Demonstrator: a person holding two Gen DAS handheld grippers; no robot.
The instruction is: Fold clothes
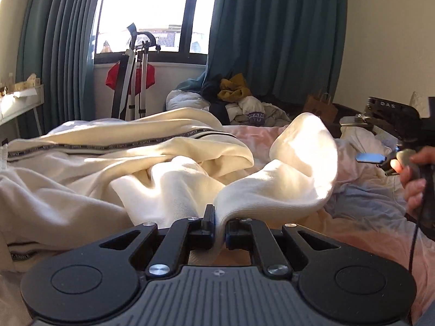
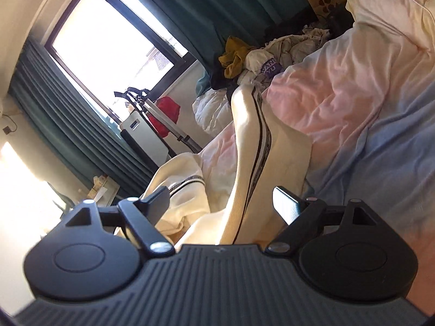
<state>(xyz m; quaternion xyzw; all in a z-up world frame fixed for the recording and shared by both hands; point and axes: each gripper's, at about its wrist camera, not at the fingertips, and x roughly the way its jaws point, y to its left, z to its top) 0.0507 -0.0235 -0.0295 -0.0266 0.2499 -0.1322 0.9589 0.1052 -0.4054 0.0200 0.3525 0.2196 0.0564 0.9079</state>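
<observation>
Sweatshirt (image 1: 130,163), cream with a dark printed stripe, lies rumpled across the bed (image 1: 367,203), which has pink and pale blue bedding. The left gripper (image 1: 219,228) has its fingers squeezed together on a fold of the sweatshirt, and the cloth rises out of the pinch in a loose hump towards the right side of the bed. The right gripper (image 2: 223,203) sits tilted over the bed with its fingers wide apart; a striped part of the sweatshirt runs up between them, but the pads aren't touching it as far as I can see. In the left wrist view the right gripper shows at the bed's right edge, with a hand (image 1: 413,179) wrapped around its handle.

Past the far end of the bed there's a pile of clothes (image 1: 239,100) with a mustard piece on top, and a brown paper bag (image 1: 320,106) just beside it. Behind the bed stand a window (image 1: 152,13) with teal curtains (image 1: 272,35) and a red garment (image 1: 114,77) hanging under it.
</observation>
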